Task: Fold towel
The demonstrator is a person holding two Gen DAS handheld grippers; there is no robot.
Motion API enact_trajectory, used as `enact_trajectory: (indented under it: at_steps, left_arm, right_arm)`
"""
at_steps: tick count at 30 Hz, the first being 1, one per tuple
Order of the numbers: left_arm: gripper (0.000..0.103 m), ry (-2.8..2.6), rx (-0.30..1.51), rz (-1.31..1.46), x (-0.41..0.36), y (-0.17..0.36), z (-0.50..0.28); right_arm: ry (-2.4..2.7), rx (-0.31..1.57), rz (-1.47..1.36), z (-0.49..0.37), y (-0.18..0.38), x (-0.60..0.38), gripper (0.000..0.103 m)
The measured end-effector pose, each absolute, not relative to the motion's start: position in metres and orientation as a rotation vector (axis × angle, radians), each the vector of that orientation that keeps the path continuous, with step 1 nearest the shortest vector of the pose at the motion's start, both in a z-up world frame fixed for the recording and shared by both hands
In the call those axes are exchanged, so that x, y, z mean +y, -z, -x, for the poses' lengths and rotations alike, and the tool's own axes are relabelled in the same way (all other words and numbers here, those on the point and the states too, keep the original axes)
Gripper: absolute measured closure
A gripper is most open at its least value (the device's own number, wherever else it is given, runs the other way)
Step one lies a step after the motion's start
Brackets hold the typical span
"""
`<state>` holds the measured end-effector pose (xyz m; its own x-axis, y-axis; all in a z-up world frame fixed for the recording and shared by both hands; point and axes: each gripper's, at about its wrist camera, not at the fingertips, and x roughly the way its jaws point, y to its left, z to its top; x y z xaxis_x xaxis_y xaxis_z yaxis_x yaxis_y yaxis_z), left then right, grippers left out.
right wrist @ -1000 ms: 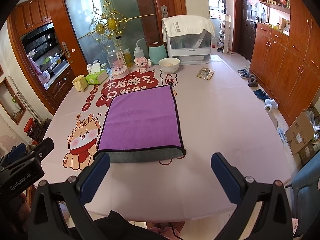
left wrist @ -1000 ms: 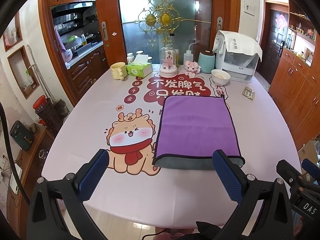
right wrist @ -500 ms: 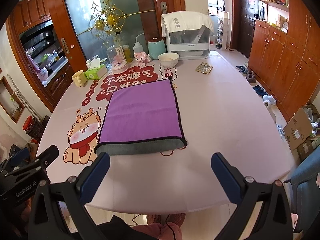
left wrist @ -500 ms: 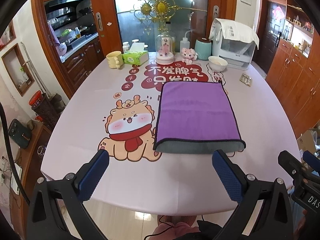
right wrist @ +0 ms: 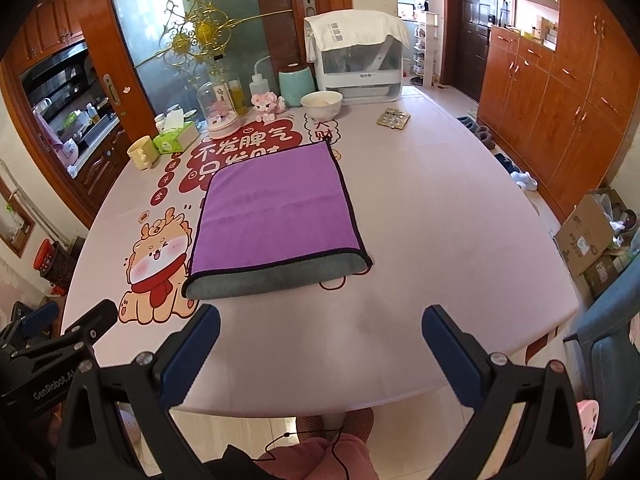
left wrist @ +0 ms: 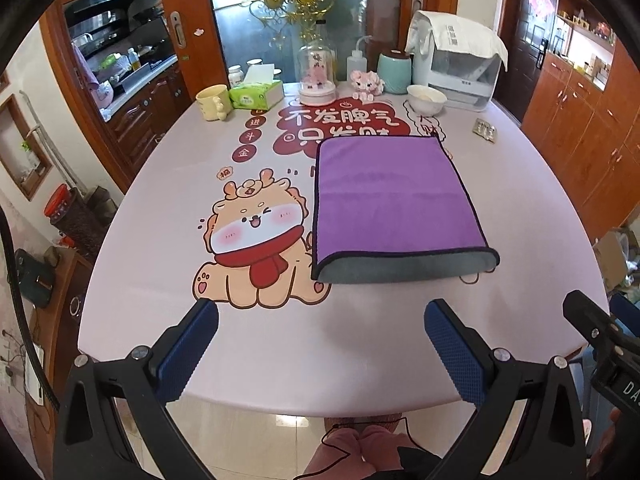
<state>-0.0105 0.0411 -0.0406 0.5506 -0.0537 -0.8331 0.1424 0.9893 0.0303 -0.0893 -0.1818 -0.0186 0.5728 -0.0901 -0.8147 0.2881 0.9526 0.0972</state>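
A purple towel [left wrist: 390,196] with a grey underside lies folded flat on the pink table [left wrist: 160,208], its grey fold facing me. It also shows in the right wrist view [right wrist: 276,208]. My left gripper [left wrist: 320,344] is open and empty, held above the table's near edge, short of the towel. My right gripper [right wrist: 320,348] is open and empty too, at the near edge, apart from the towel. The right gripper's body shows at the right of the left wrist view [left wrist: 600,344].
At the table's far end stand a yellow mug [left wrist: 214,102], tissue box [left wrist: 256,94], glass dome [left wrist: 316,76], white bowl [left wrist: 426,98] and a white appliance [left wrist: 456,60]. A blister pack [left wrist: 486,130] lies far right. Wooden cabinets [right wrist: 560,92] line the right wall.
Both grippers have drawn back and risen from the table; the towel looks farther away and the near table edge and floor have come into view. The towel has not moved.
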Motion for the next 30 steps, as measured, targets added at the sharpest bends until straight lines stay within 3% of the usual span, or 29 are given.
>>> enact_trajectory:
  at_steps: [21, 30]
  left_arm:
    - [0.001, 0.295, 0.973, -0.123, 0.024, 0.068, -0.039]
    - [0.001, 0.36, 0.977, -0.167, 0.005, 0.095, -0.075]
  right_arm:
    - [0.155, 0.879, -0.172, 0.057, 0.054, -0.205, 0.014]
    - [0.065, 0.882, -0.096, 0.022, 0.086, -0.225, 0.014]
